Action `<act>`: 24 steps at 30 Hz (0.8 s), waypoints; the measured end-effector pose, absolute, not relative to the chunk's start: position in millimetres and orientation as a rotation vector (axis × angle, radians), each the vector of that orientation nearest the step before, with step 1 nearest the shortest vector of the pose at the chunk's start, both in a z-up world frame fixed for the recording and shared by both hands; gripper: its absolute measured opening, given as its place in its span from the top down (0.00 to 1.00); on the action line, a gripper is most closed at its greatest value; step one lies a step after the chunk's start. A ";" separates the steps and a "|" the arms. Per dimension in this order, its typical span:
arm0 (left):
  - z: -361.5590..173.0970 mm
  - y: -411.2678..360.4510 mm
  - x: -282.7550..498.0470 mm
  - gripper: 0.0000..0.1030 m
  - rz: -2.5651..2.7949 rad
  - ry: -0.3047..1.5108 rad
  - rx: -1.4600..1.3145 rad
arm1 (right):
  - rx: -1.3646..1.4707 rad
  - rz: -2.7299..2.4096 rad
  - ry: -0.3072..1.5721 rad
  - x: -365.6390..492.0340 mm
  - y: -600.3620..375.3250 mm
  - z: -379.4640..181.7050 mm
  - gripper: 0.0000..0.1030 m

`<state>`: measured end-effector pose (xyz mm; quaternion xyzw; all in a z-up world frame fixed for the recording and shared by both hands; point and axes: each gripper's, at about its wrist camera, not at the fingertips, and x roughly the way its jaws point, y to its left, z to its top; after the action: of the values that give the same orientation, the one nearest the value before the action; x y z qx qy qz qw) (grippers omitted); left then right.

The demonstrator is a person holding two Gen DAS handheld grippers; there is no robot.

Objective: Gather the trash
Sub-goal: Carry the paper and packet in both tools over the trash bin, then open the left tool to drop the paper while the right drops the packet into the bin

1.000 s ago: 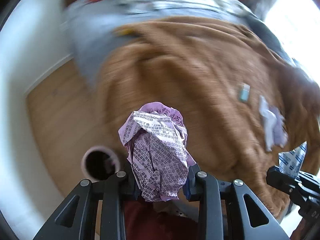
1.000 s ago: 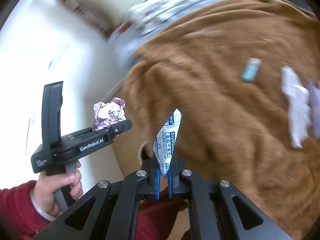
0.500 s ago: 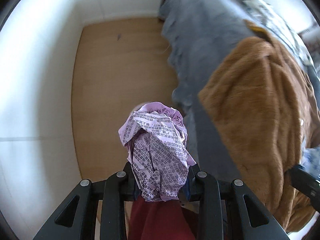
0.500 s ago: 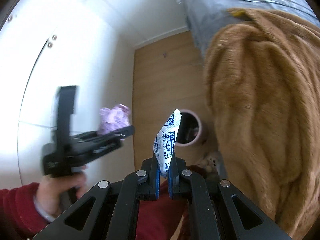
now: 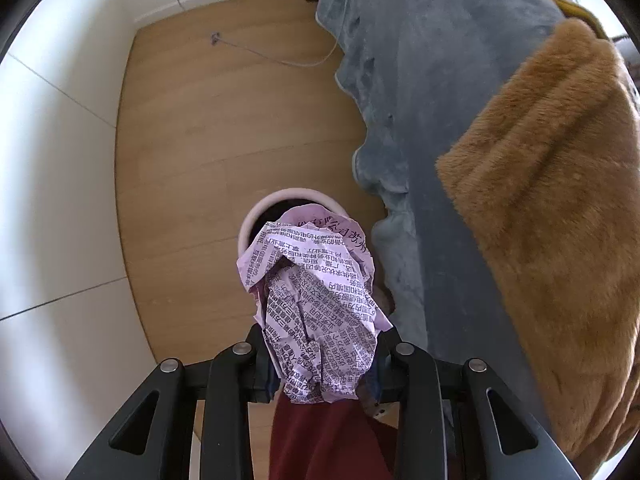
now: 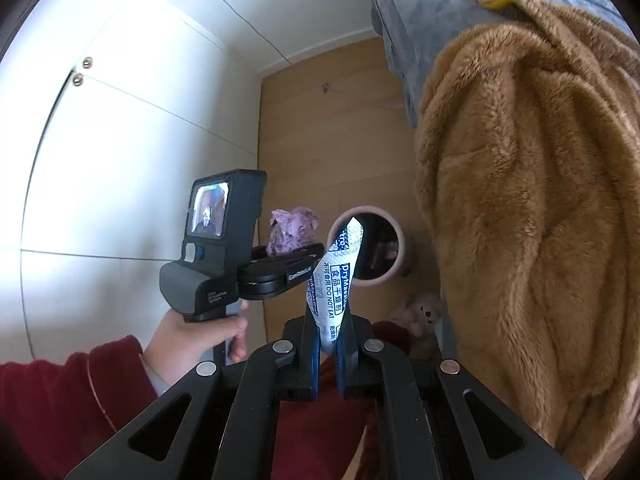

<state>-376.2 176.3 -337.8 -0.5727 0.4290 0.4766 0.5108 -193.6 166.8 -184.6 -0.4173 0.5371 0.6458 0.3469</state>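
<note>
My left gripper (image 5: 320, 364) is shut on a crumpled purple printed paper ball (image 5: 316, 304), held above the floor just over the near side of a round pink trash bin (image 5: 256, 216). My right gripper (image 6: 328, 344) is shut on a white and blue desiccant packet (image 6: 332, 280) that stands upright. In the right wrist view the bin (image 6: 400, 248) sits on the floor beyond the packet, and the left gripper (image 6: 296, 258) with the paper ball (image 6: 292, 232) hovers to the bin's left.
A bed with a grey blanket (image 5: 420, 80) and a brown fleece blanket (image 5: 560, 200) fills the right side. White cabinet doors (image 6: 120, 140) line the left. A cable (image 5: 272, 54) lies on the wood floor (image 5: 192, 140). A small plush toy (image 6: 420, 312) lies by the bed.
Both grippers swung away from the bed top and down toward the floor. The bin came into view under the paper ball. Both still hold their trash.
</note>
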 end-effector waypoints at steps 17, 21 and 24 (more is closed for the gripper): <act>-370.3 187.1 -399.2 0.03 1.183 1.119 -1.387 | -1.105 1.711 1.464 -218.1 200.5 -227.5 0.94; -367.6 182.5 -406.8 0.01 1.228 1.153 -1.372 | -1.133 1.716 1.486 -225.2 201.8 -243.6 0.93; -364.0 177.6 -411.6 0.00 1.282 1.168 -1.343 | -1.163 1.716 1.502 -237.1 205.6 -259.9 0.92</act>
<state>-411.6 177.6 -364.0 -0.5447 0.4739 0.5199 0.4566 -237.1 205.6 -259.9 -0.4352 0.5620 0.6422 0.2869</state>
